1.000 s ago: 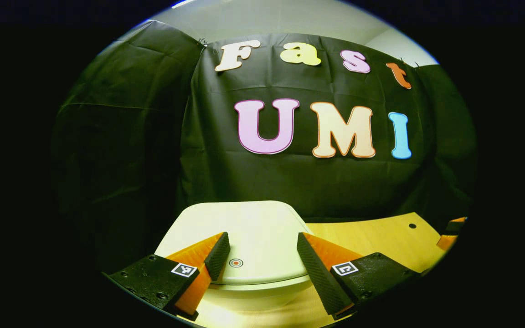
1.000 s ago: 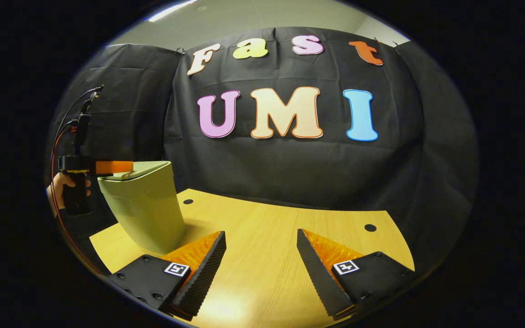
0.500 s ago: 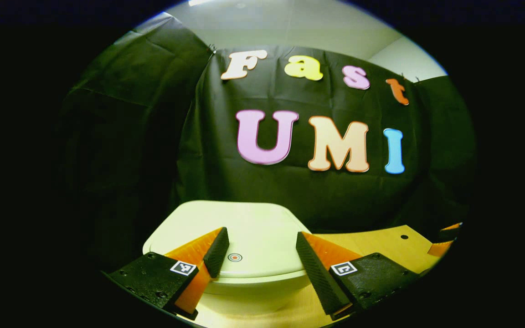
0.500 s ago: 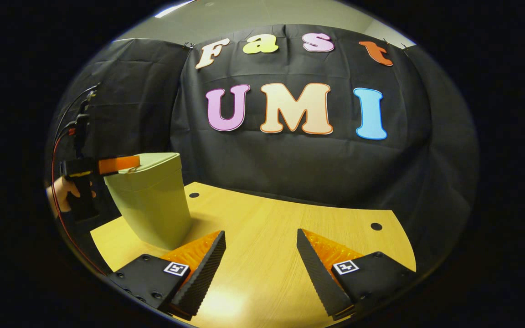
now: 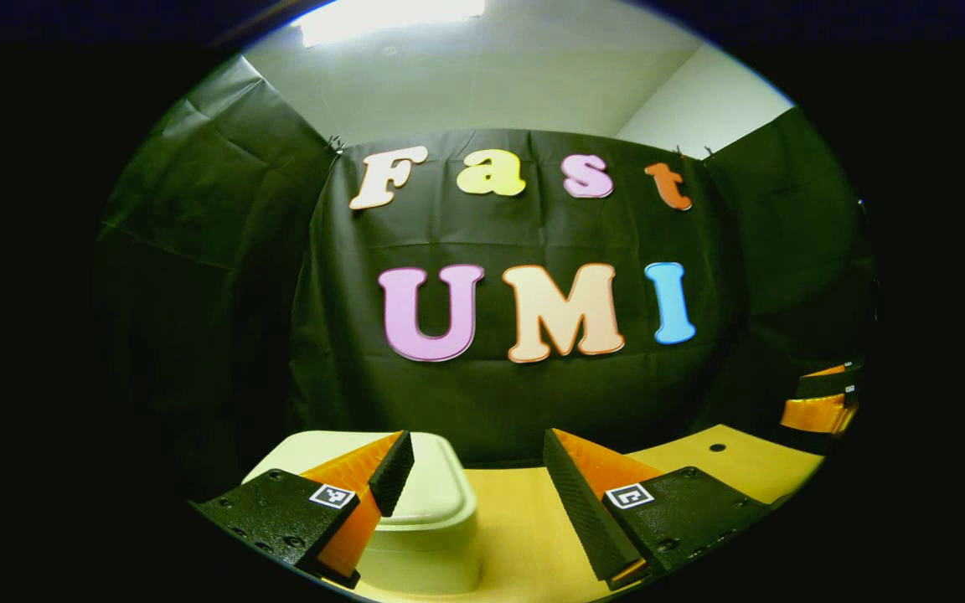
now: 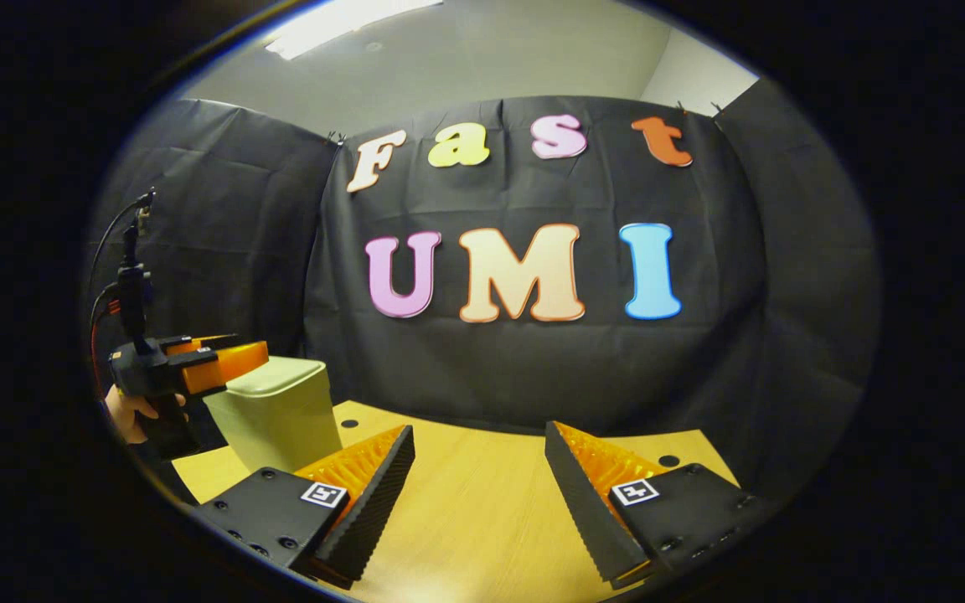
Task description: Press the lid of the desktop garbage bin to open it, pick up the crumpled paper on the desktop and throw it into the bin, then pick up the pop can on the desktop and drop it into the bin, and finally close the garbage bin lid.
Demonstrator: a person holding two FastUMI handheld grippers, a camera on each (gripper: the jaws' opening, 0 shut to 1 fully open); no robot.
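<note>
The pale green plastic bin [image 6: 281, 414], lid shut, stands at the wooden bench's [image 6: 482, 511] left edge. Left tool [image 5: 470, 473], spread, has lifted off the lid; right tool [image 6: 480, 469], spread, hovers over bare middle bench.

Pale bin [image 6: 277, 414] — lid [image 5: 428, 486] shut — upright

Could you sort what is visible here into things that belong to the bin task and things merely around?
Job:
- garbage bin, lid shut
- left gripper, open
- right gripper, open

Merely around:
- wooden desktop
- black cloth wall
- ceiling light
</note>
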